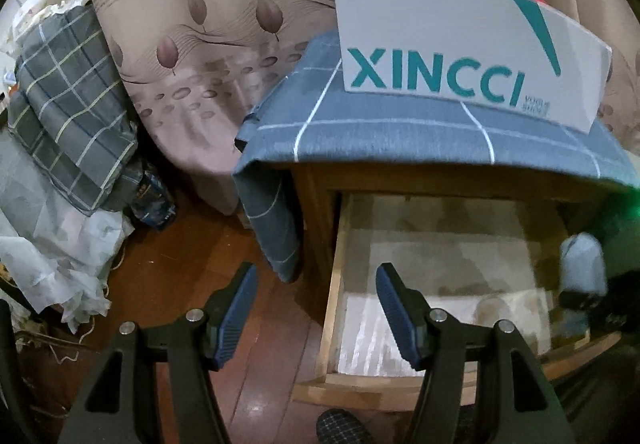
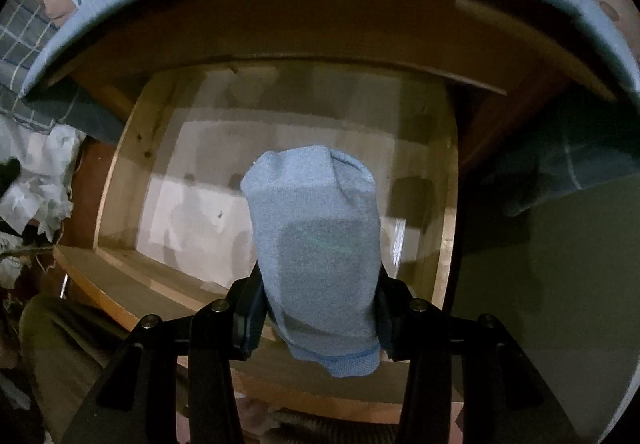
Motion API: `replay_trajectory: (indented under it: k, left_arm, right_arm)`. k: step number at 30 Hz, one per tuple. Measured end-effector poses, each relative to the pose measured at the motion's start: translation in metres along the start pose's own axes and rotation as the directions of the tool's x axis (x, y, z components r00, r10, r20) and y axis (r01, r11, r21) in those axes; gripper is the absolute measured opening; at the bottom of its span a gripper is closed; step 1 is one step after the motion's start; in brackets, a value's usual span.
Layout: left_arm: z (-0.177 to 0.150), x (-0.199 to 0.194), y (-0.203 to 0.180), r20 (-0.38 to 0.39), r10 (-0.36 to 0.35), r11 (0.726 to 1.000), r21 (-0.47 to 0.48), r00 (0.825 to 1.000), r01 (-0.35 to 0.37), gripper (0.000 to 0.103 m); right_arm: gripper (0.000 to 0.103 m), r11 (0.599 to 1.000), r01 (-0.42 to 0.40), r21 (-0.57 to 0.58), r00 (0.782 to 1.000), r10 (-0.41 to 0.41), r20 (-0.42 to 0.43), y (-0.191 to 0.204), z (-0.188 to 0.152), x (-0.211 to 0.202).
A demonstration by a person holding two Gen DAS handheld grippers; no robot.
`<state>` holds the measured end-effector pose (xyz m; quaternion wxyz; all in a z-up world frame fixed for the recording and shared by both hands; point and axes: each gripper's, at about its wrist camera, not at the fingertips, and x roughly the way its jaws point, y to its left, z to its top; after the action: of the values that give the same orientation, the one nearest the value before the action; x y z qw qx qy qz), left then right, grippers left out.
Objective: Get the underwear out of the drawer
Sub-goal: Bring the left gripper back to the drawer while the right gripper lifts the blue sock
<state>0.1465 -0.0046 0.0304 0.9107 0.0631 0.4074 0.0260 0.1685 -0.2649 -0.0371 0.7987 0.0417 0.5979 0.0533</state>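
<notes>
A rolled light-blue piece of underwear (image 2: pixel 316 248) is clamped between the fingers of my right gripper (image 2: pixel 320 308), held above the pulled-out wooden drawer (image 2: pixel 116 179). The same blue bundle (image 1: pixel 582 264) shows at the right edge of the left wrist view, over the drawer (image 1: pixel 334 284). The drawer's pale lining lies bare below it. My left gripper (image 1: pixel 316 308) stands open with nothing between its blue pads, over the drawer's left wall and the wooden floor.
A blue checked cloth (image 1: pixel 400 131) covers the cabinet top, with a white XINCCI box (image 1: pixel 460 43) on it. A checked pillow (image 1: pixel 68 99) and white crumpled fabric (image 1: pixel 52 244) lie left. A leaf-patterned curtain (image 1: pixel 200 23) hangs behind. A slipper (image 1: pixel 340 426) is near the bottom.
</notes>
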Motion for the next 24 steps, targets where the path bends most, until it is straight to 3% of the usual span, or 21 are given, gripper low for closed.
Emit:
replay_trajectory:
  k: [16,24]
  left_arm:
    - [-0.009,0.024,0.025,-0.082,-0.008,0.992,-0.124,0.997,-0.002,0.063]
    - [-0.009,0.020,0.013,-0.059,0.025,0.997,-0.065,0.998,-0.029,0.063]
  right_arm:
    - [0.042,0.996,-0.086,-0.006,0.984,0.086,0.158,0.008,0.028,-0.120]
    - [0.042,0.996,-0.084,-0.044,0.960,0.093,0.265,0.015,0.053,-0.183]
